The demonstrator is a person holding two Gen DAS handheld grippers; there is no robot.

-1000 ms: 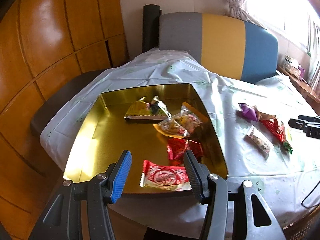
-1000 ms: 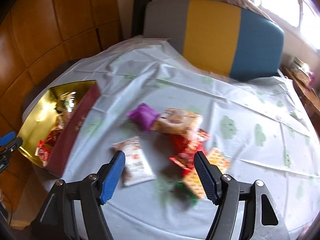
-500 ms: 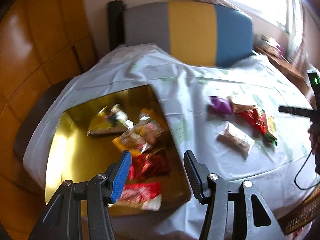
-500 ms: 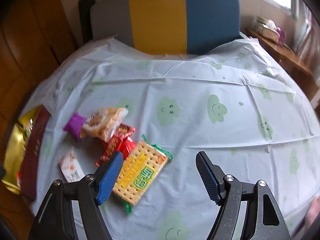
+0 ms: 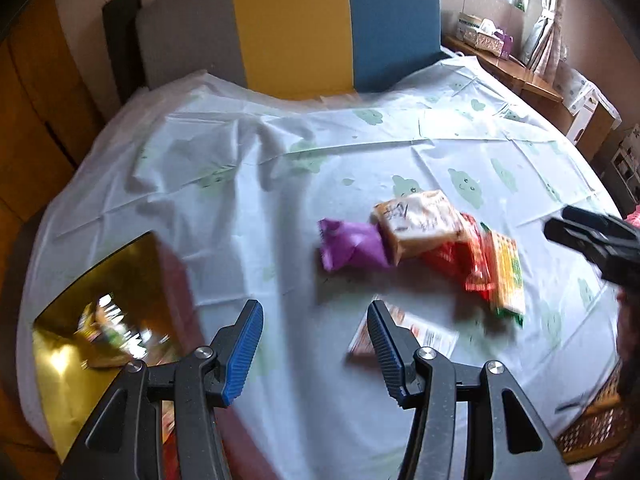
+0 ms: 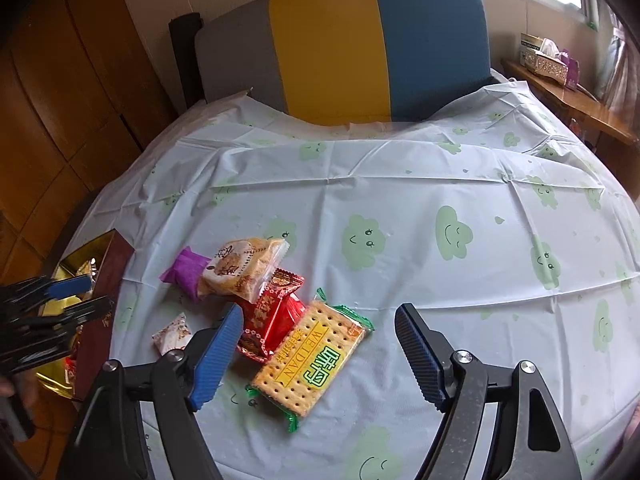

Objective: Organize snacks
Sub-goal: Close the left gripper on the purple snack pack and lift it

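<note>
Two ribbed blue claws (image 6: 316, 356) (image 5: 314, 346) agape, crinkly foil packets (image 6: 276, 312), perforated cracker slab (image 6: 310, 358)

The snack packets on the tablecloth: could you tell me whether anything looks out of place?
Yes: five packets lie loose outside the gold box, overlapping; the cracker pack rests on the red packet.

Home dining/living rm: round table w/ cloud-print plastic cloth (image 6: 400, 208), tri-color padded chair (image 6: 340, 48), wood wall panels (image 6: 60, 100), window curtains (image 5: 548, 36), tissue box (image 6: 544, 60) on side shelf.
</note>
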